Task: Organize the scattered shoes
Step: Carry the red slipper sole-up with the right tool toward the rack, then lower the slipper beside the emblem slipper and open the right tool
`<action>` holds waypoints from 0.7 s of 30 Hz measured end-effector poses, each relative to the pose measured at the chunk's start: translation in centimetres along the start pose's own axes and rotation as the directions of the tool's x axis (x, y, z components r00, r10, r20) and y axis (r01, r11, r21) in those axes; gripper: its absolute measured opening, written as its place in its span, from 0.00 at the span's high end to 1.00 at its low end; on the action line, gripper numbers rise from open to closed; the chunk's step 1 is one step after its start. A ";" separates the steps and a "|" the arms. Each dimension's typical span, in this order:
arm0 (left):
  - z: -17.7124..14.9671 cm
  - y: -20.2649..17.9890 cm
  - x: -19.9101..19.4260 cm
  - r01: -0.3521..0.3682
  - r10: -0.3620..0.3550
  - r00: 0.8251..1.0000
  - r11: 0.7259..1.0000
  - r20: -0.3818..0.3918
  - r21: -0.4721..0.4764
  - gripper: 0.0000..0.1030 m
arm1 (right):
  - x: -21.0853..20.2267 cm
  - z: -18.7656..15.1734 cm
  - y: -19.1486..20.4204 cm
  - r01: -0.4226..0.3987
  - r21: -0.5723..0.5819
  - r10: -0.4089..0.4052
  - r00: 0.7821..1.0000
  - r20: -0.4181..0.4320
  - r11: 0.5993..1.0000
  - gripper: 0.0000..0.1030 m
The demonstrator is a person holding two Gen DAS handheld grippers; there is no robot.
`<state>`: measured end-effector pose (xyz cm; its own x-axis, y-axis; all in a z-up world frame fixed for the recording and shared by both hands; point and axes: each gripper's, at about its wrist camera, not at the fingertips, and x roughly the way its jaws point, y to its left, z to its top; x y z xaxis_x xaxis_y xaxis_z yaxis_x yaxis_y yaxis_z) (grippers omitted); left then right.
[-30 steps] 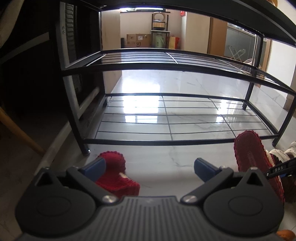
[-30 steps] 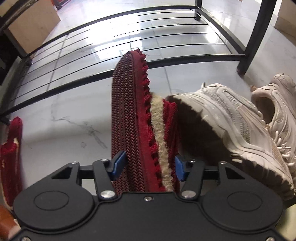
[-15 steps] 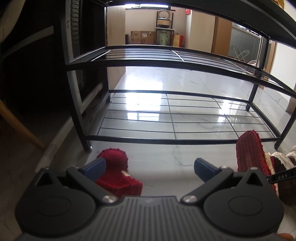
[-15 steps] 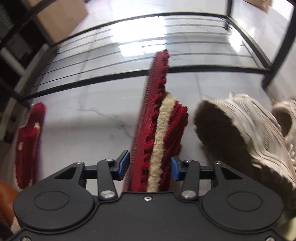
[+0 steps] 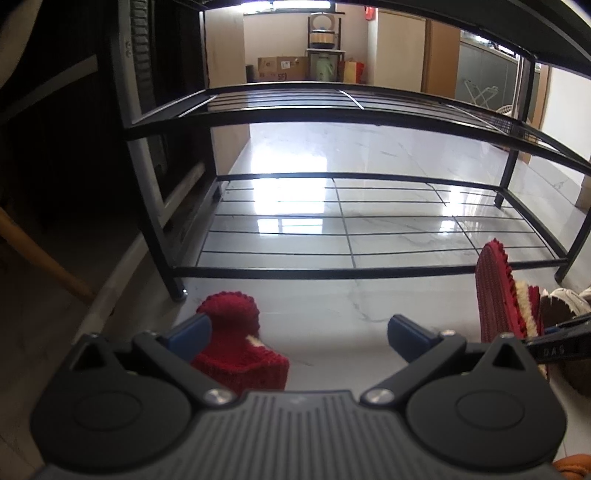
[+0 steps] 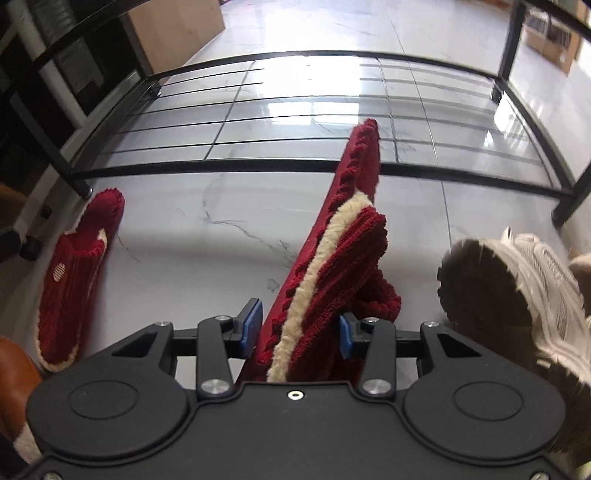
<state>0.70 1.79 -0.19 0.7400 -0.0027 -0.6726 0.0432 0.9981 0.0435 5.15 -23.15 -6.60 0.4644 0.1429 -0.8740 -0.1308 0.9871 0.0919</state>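
My right gripper (image 6: pixel 298 328) is shut on a red knitted slipper (image 6: pixel 343 229) with a cream fleece lining. It holds the slipper on edge above the marble floor, toe towards the black shoe rack (image 6: pixel 258 166). The matching red slipper (image 6: pixel 77 277) lies flat on the floor to the left, near the rack's leg. In the left wrist view that second slipper (image 5: pixel 236 343) sits just under the left finger of my left gripper (image 5: pixel 297 330), which is open and holds nothing. The held slipper (image 5: pixel 493 295) shows at the right of that view.
A white sneaker (image 6: pixel 517 288) lies on its side right of the held slipper, with a second one behind it. A brown shoe (image 6: pixel 14 384) sits at the lower left. The rack's lower shelf (image 5: pixel 332 273) and middle shelf carry no shoes. A cardboard box (image 6: pixel 177 26) stands beyond.
My right gripper has closed tighter on the slipper, rolled, and carried it left, away from the white sneaker. The left gripper has stayed put.
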 end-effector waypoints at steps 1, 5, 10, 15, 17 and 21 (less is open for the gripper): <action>0.0 0.0 0.0 -0.003 0.003 1.000 1.000 -0.002 0.000 0.01 | 0.1 0.0 0.6 -0.003 -0.014 0.003 1.000 -0.001 1.000 0.59; 0.2 0.4 -0.2 -0.017 0.017 1.000 1.000 0.015 0.000 0.01 | 0.9 0.0 3.0 -0.012 -0.072 0.012 1.000 -0.007 0.997 0.56; 0.2 0.5 0.0 -0.019 0.019 1.000 1.000 0.007 0.003 0.01 | 2.1 0.2 5.1 -0.024 -0.117 0.022 1.000 -0.018 0.993 0.55; 0.1 0.6 0.3 -0.021 0.021 1.000 1.000 -0.006 -0.005 0.01 | 4.0 0.0 6.6 -0.055 -0.152 0.045 0.997 -0.069 0.987 0.61; 0.2 0.7 0.4 -0.024 0.024 1.000 1.000 -0.006 -0.006 0.01 | 4.0 -0.1 6.7 -0.068 -0.153 0.059 0.996 -0.064 0.986 0.50; 0.1 0.8 0.6 -0.025 0.025 1.000 1.000 -0.014 -0.013 0.01 | 2.7 0.3 5.8 -0.177 -0.059 0.175 0.984 -0.044 0.982 0.06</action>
<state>1.24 2.55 -0.48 0.7314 0.0233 -0.6816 0.0154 0.9986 0.0506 5.90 -17.04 -8.29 0.3950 0.3099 -0.8649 -0.2629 0.9402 0.2168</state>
